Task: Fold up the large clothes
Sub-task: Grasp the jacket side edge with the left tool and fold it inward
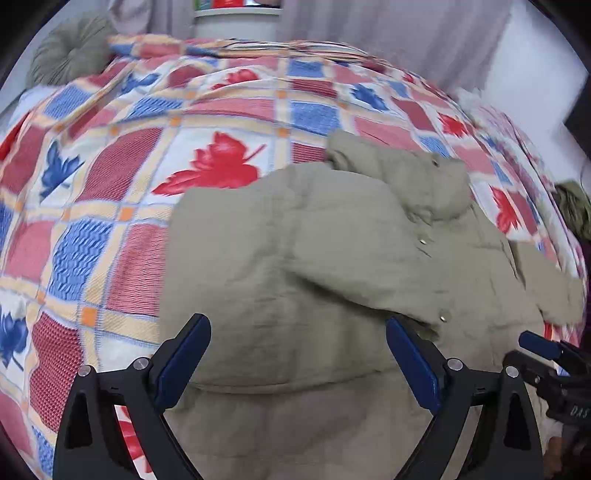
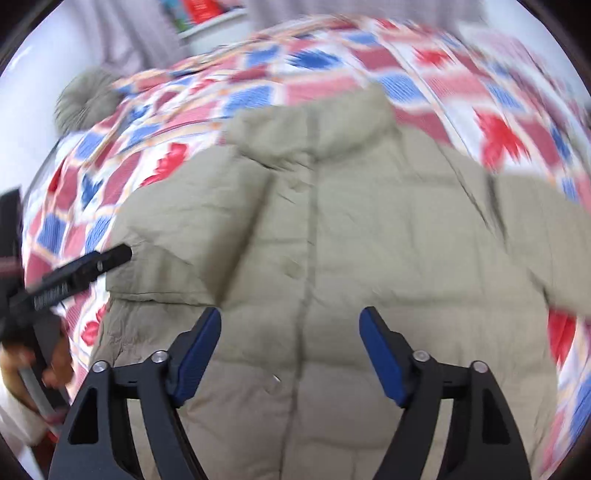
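A large beige padded jacket (image 1: 325, 258) lies front-up on a bed, its collar (image 2: 310, 122) at the far end and its snap placket (image 2: 306, 258) running down the middle. One sleeve (image 1: 369, 280) is folded across the body. My left gripper (image 1: 297, 325) hangs open over the jacket's lower left part, nothing between its fingers. My right gripper (image 2: 290, 317) is open above the lower front, straddling the placket. The right gripper's tip (image 1: 535, 345) shows at the left wrist view's right edge, and the left gripper (image 2: 92, 264) shows at the right wrist view's left edge.
The bed is covered by a patchwork quilt (image 1: 110, 184) with red and blue leaves. A round grey-green cushion (image 1: 70, 51) sits at the far left corner. Curtains (image 1: 406, 22) and a white shelf (image 1: 236, 13) stand behind the bed. A hand (image 2: 55, 358) holds the left tool.
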### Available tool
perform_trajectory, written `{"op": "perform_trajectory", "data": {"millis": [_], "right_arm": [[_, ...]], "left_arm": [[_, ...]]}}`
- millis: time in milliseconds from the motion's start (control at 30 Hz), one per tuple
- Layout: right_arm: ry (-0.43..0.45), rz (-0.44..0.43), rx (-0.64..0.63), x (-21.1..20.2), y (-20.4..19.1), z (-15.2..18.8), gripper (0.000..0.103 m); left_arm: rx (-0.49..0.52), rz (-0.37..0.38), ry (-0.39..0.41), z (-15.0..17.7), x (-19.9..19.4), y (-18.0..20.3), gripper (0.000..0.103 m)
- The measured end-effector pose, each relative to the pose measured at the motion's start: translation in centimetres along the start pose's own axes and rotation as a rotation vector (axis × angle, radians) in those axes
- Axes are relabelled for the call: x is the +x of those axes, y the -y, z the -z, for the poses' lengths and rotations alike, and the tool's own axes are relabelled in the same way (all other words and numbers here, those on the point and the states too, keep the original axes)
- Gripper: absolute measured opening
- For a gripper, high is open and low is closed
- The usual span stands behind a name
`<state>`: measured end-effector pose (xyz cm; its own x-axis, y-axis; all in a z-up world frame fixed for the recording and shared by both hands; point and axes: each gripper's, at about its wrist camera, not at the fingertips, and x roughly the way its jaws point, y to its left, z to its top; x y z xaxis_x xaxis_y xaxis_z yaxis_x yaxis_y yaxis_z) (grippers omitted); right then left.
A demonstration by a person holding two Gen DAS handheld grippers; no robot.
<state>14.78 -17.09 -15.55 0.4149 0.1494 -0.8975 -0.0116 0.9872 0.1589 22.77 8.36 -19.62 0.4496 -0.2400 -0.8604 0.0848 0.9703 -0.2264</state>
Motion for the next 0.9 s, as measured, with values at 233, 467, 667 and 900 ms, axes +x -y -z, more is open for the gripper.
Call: {"op": "perform_trajectory", "data": {"millis": [233, 467, 667, 900], "right_arm": [[0.092, 0.178, -0.359, 3.8, -10.1, -3.3, 0.08], [0.137, 0.337, -0.363, 7.5, -10.9, -5.6, 0.027], [0.067, 0.175, 0.264, 6.1, 3.2, -4.8, 0.019], [0.01, 0.031, 0.624, 3.9, 12.4, -0.1, 0.019]], "left_arm": [[-0.326, 0.087, -0.104, -1.9, 4.7, -10.9, 0.091], [-0.303, 0.069, -0.12, -1.4, 7.1, -10.1, 0.049], [-0.182, -0.028, -0.104, -1.5, 7.2, -8.2, 0.049], [-0.101, -0.13, -0.062, -2.1, 5.1, -7.2, 0.05]]}}
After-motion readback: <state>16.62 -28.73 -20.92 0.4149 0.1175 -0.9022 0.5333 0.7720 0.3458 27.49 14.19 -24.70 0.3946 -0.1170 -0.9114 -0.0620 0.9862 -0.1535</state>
